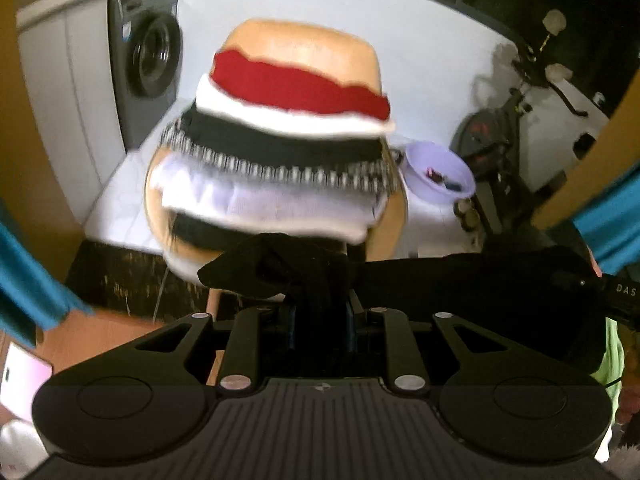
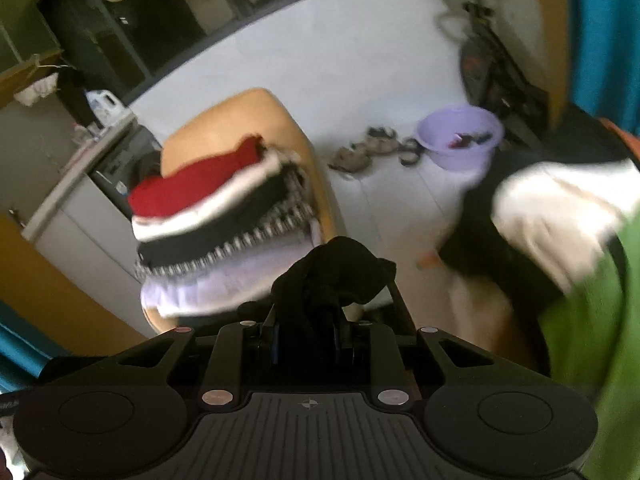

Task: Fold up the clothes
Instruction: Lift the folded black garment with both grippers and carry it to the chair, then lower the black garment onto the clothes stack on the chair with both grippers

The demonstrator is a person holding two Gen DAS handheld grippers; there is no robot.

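Both claws are engaged on one black garment point(image 1: 460, 280). My left claw point(image 1: 320, 292) is pressed together on a bunched fold of it. My right claw point(image 2: 320, 304) pinches another bunched end of the same dark cloth. In the left wrist view the garment spans from the left claw across to the right side of the frame as a broad, fairly taut band, held in the air in front of the chair.

Handling properties, as judged:
- The black garment is soft, limp and light. It gathers into lumps at each pinch and sags where unsupported.
- It looks matte, not slippery. A pinch on a doubled edge or corner should hold; a pinch on a single layer mid-panel would let it slump.
- Not fragile. It carries no shape of its own, so both ends need support.

Surroundings:
- A stack of folded clothes point(image 1: 288, 140) rests on the wooden chair point(image 1: 304, 48): a red piece on top, then white, black, a black-and-white patterned knit, and white ribbed cloth.
- The chair has a smooth, curved tan back.
- A lilac plastic basin point(image 2: 460, 138) sits on the pale floor point(image 2: 340, 60), well apart from the chair.
- Both views are motion-blurred; fine weave cannot be resolved.
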